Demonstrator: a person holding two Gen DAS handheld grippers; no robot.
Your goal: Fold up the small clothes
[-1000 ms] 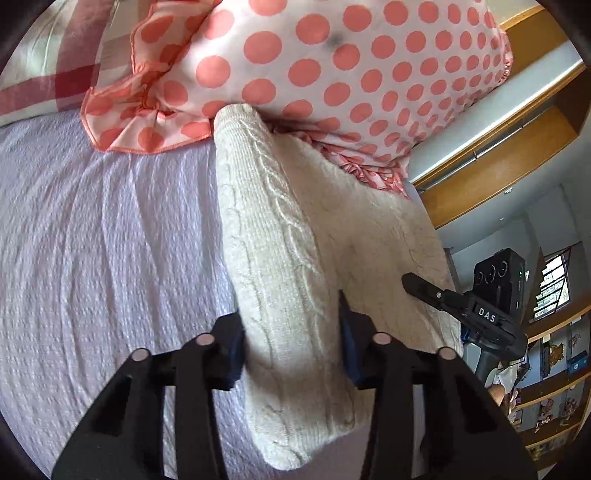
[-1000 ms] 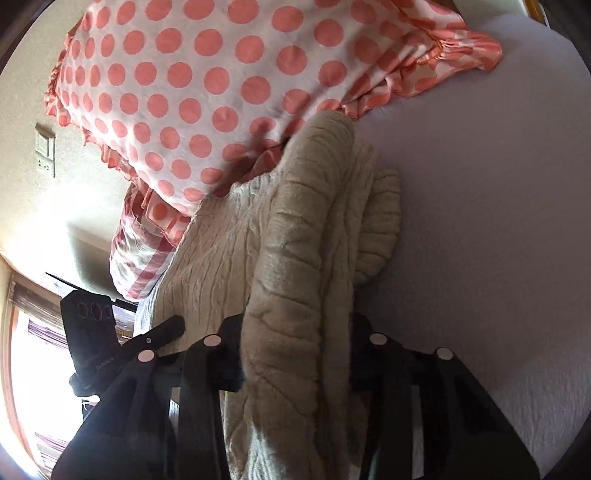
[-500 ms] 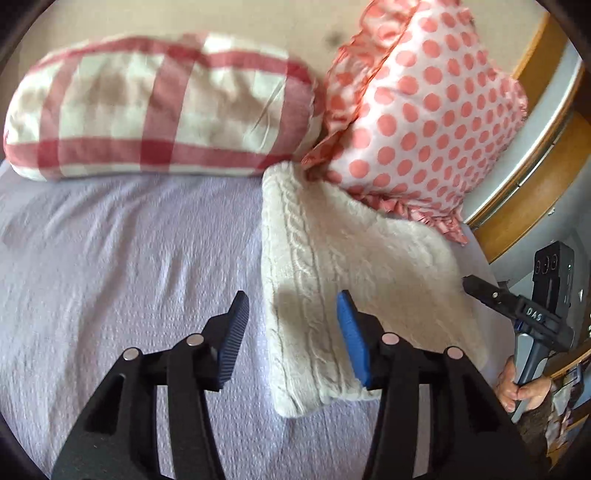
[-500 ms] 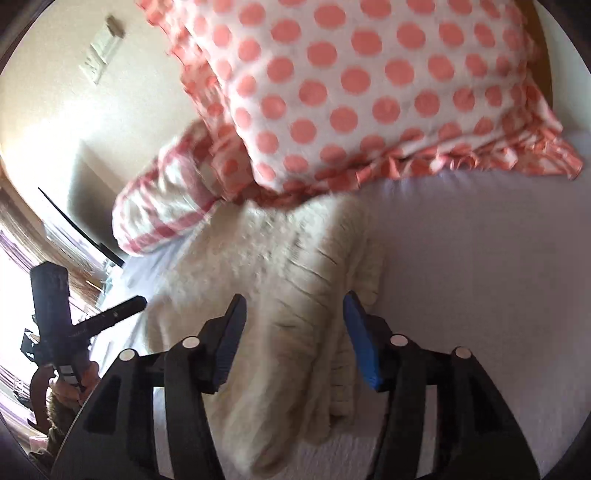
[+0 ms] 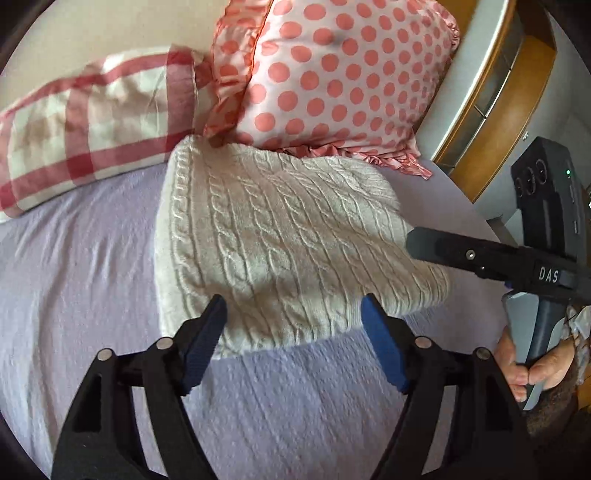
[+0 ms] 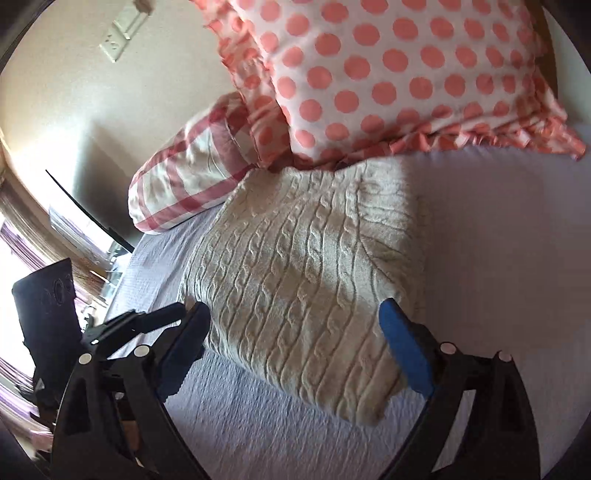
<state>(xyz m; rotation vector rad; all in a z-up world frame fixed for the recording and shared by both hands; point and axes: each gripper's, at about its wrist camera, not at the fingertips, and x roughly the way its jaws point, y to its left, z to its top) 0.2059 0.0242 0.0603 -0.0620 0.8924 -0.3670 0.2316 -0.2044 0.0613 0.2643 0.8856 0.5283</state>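
A cream cable-knit sweater (image 5: pixel 280 243) lies folded into a rectangle on the lilac bed sheet (image 5: pixel 74 302), its far edge against the pillows. It also shows in the right wrist view (image 6: pixel 306 284). My left gripper (image 5: pixel 293 314) is open and empty, hovering above the sweater's near edge. My right gripper (image 6: pixel 295 321) is open and empty, above the sweater's near edge on its own side. The right gripper also shows at the right of the left wrist view (image 5: pixel 417 242); the left one shows at the left of the right wrist view (image 6: pixel 162 315).
A pink polka-dot pillow (image 5: pixel 332 77) and a red checked pillow (image 5: pixel 92 125) lean at the head of the bed. A wooden bed frame (image 5: pixel 498 122) runs along the right. A wall with a socket plate (image 6: pixel 122 35) stands behind the pillows.
Both grippers let go of the sweater, opened wide and drew back. The sweater now lies flat and folded on the sheet.
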